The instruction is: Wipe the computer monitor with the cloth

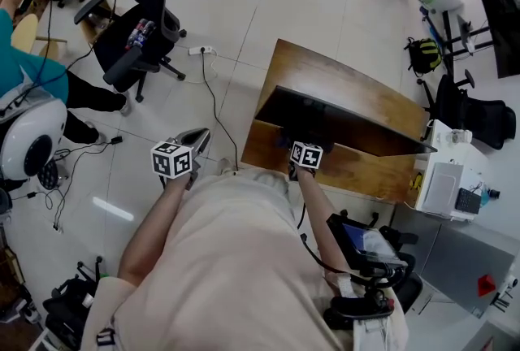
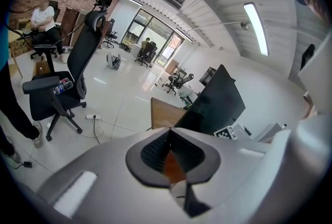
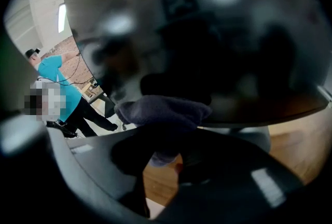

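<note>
Right gripper [image 3: 171,151]: jaws clamped on the cloth [image 3: 161,111], a grey-purple wad bunched out ahead of the tips. The cloth sits right up against the lower part of the monitor [image 3: 207,36] screen, just above its bottom edge. The screen is dark and glossy, and it fills most of the right gripper view.

Head view: right arm is reached straight forward, with the right gripper [image 1: 302,150] at the monitor [image 1: 341,126] bottom edge, left of centre. The monitor stands on a wooden desk [image 1: 341,77].

Left gripper [image 2: 170,137]: jaws together, nothing between them. Left forearm is extended forward, with the left gripper [image 1: 195,140] held over the floor left of the desk, apart from the monitor.

Further out: black office chair [image 1: 134,32] on the left, power strip [image 1: 203,50] on the floor, and a person in teal [image 1: 16,57] at the far left edge.
</note>
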The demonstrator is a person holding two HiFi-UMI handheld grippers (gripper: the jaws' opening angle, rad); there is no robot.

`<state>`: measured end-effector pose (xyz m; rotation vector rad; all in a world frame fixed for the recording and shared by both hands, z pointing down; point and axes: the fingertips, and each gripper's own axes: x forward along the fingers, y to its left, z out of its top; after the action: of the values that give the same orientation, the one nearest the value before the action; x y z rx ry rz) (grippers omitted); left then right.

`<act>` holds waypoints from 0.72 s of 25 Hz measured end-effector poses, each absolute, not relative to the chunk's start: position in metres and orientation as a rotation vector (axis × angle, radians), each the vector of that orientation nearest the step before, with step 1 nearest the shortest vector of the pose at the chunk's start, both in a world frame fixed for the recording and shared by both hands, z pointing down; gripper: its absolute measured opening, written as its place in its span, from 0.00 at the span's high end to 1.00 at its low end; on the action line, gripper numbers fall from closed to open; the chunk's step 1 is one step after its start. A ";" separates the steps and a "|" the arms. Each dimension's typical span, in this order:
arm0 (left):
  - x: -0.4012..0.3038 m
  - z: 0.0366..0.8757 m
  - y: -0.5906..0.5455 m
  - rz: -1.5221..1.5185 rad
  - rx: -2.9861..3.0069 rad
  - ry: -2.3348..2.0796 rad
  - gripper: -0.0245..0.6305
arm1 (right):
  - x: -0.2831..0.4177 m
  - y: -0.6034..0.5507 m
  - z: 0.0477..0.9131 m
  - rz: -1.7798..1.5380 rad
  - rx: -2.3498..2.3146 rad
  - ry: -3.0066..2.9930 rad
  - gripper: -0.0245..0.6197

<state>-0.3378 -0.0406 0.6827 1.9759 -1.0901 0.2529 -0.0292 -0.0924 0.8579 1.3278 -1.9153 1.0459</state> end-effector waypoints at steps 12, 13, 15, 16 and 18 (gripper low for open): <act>-0.365 0.683 -0.026 0.219 1.965 -1.130 0.96 | -0.095 -0.101 0.860 1.005 1.240 -1.987 0.78; -0.366 0.682 -0.024 0.217 1.963 -1.134 0.96 | -0.098 -0.101 0.860 1.005 1.235 -1.985 0.78; -0.369 0.681 -0.020 0.209 1.958 -1.147 0.96 | -0.104 -0.102 0.860 1.000 1.214 -1.990 0.78; -0.370 0.680 -0.018 0.203 1.955 -1.155 0.96 | -0.108 -0.102 0.859 0.997 1.200 -1.995 0.78; -0.373 0.679 -0.015 0.193 1.947 -1.172 0.96 | -0.116 -0.105 0.858 0.986 1.171 -2.007 0.78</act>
<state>-0.3734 -0.0146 0.6785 1.9465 -1.1724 0.1931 -0.1159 -0.1046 0.8576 1.1714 -2.0065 0.9859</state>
